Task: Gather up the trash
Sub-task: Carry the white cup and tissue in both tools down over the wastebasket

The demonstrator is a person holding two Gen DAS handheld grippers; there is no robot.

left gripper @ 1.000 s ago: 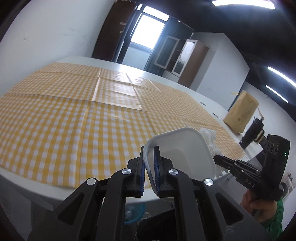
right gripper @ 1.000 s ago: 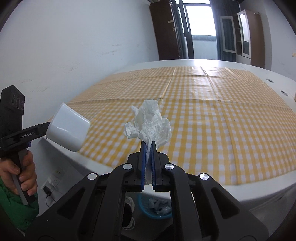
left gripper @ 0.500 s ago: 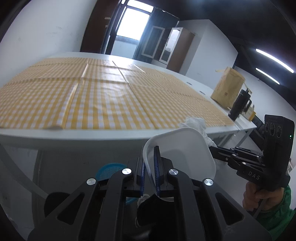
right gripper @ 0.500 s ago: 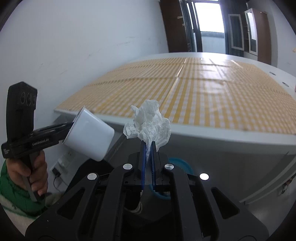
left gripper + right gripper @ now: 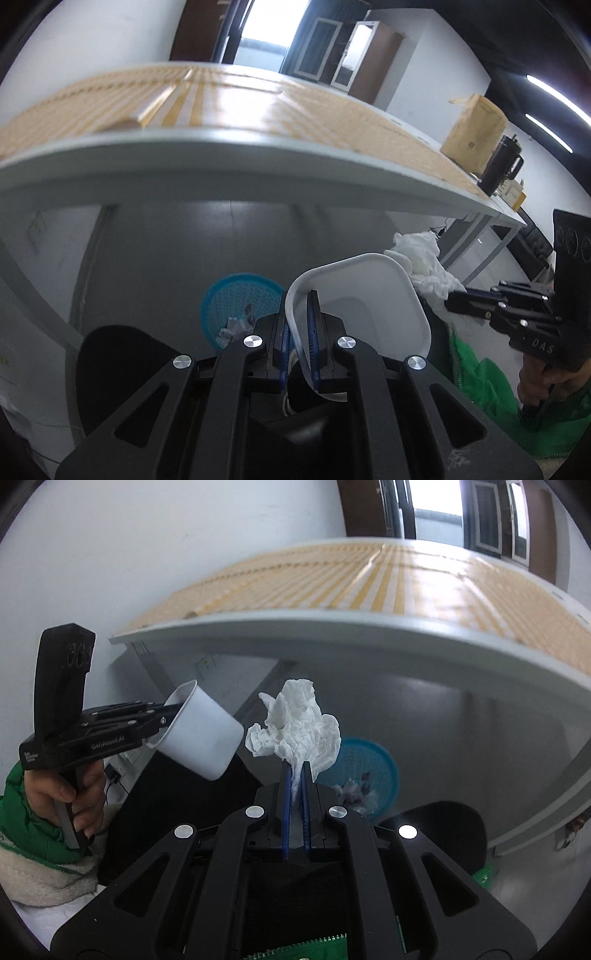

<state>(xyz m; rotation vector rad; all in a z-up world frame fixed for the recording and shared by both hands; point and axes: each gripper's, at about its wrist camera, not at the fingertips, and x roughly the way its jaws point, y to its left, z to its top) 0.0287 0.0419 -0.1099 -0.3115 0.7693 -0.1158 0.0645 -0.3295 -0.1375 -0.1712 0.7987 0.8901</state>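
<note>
Both claws are held low, below the edge of the table (image 5: 258, 173), whose top is covered by a yellow checked cloth (image 5: 369, 583).

The left claw (image 5: 298, 343) is clenched on the rim of a white plastic cup (image 5: 365, 295), one finger inside the wall and one outside. Seen from the right wrist, the cup (image 5: 203, 734) hangs tilted, its open mouth toward the claw (image 5: 162, 720) and its closed bottom pointing down and to the right. A hand (image 5: 74, 794) in a green sleeve grips the handle of that tool.

The right claw (image 5: 295, 786) is shut tight on a crumpled white tissue (image 5: 295, 727), which sprouts up from between the blue pads (image 5: 285, 805). From the left wrist the same tissue (image 5: 421, 258) shows just beyond the far right edge of the cup, pinched at the tip of the right claw (image 5: 454, 304).

Cup and tissue sit close beside each other in the air, not touching as far as I can tell.

On the floor under the table stands a round blue mesh basket (image 5: 236, 291) with some scraps of paper already lying in it; from the right wrist it (image 5: 384, 771) sits just behind the tissue. On the far right end of the table stand a brown paper bag (image 5: 472, 133) and a dark mug (image 5: 500, 166).
</note>
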